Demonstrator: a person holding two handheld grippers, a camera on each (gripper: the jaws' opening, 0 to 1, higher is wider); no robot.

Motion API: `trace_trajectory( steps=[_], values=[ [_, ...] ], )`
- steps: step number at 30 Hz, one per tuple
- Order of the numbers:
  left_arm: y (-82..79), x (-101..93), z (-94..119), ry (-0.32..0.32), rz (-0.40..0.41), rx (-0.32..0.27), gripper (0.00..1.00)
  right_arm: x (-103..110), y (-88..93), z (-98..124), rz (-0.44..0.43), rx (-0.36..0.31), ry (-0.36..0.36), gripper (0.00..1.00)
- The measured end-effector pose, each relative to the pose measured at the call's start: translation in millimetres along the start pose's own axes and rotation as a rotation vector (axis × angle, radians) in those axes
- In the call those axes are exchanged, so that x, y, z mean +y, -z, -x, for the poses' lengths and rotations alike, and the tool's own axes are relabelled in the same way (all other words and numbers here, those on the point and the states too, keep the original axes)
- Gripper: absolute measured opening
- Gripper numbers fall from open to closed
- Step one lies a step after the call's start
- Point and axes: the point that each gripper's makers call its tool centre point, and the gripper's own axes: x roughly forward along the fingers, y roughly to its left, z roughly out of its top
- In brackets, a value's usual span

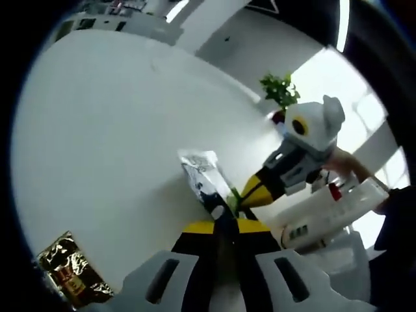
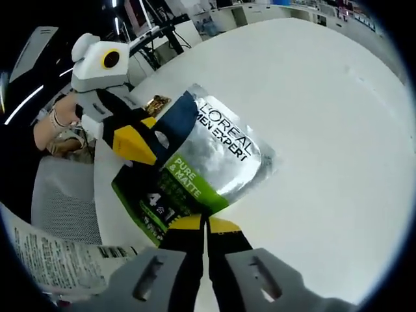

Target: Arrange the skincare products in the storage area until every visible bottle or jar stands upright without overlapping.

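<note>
A silver, blue and green L'Oreal Men Expert sachet (image 2: 211, 153) is held in the air over the white table (image 2: 325, 130). My right gripper (image 2: 206, 224) is shut on its green lower edge. My left gripper (image 2: 140, 146) comes in from the left and pinches its blue side. In the left gripper view the sachet (image 1: 203, 175) appears edge-on, with my left gripper (image 1: 218, 226) shut on its dark end and my right gripper (image 1: 250, 194) at its green end. A white printed tube (image 1: 331, 218) lies to the right.
A gold and black sachet (image 1: 68, 273) lies flat on the table (image 1: 117, 130) near its edge. The white tube (image 2: 52, 257) sits beside a grey mesh surface (image 2: 62, 198). A green plant (image 1: 281, 91) stands beyond the table. A person's hand (image 2: 55, 130) is behind the left gripper.
</note>
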Motion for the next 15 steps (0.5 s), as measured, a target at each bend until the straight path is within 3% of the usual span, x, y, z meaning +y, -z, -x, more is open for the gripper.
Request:
trace_trajectory(
  steps=[8, 15],
  values=[
    [4.6, -17.7, -8.3, 0.061, 0.002, 0.016, 0.03, -0.2, 0.0, 0.6, 0.016, 0.009, 0.001, 0.01],
    [2.6, -17.7, -7.0, 0.041, 0.003, 0.0, 0.01, -0.5, -0.6, 1.2, 0.016, 0.007, 0.009, 0.01]
  ],
)
